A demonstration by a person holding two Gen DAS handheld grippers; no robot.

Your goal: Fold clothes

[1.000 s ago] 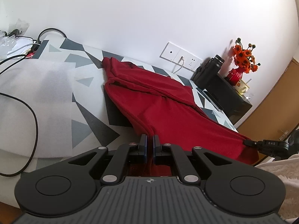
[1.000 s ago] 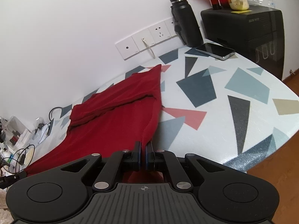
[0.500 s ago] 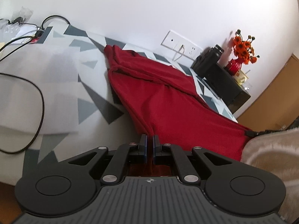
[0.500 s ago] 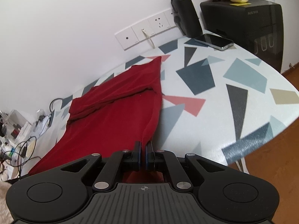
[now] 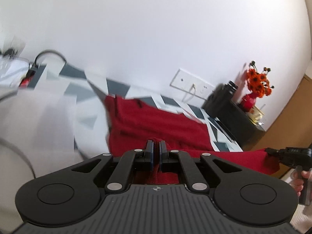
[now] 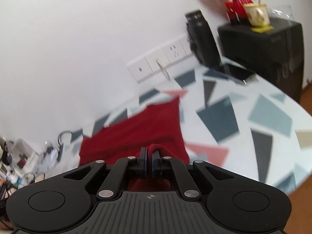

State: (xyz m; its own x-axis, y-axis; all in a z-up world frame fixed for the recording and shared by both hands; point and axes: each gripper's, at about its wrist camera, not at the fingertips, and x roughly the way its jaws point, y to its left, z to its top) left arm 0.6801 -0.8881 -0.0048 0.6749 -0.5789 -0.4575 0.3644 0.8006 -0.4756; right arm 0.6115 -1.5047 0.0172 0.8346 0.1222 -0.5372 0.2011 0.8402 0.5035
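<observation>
A dark red garment (image 5: 156, 122) lies across the table with grey and pink triangles (image 6: 224, 115). My left gripper (image 5: 155, 147) is shut on a fold of its near edge, and red cloth bunches over the fingertips. My right gripper (image 6: 149, 154) is shut on another part of the same red garment (image 6: 144, 128), with cloth humped between and past its pads. The near edge is lifted and drawn over the part lying on the table. The right gripper (image 5: 273, 152) also shows at the far right of the left wrist view, held by a hand (image 5: 300, 181).
Wall sockets (image 6: 163, 60) sit on the white wall behind the table. A black flask (image 6: 202, 41), a phone (image 6: 239, 74), a black box (image 6: 269, 44) with a cup (image 6: 257, 15) and a red vase of orange flowers (image 5: 255, 85) stand at the right. Cables and clutter (image 6: 23, 161) lie at the left.
Both grippers have risen and moved toward the wall, carrying the garment's near edge over the rest of the cloth. The views are now blurred by motion. Both stay shut.
</observation>
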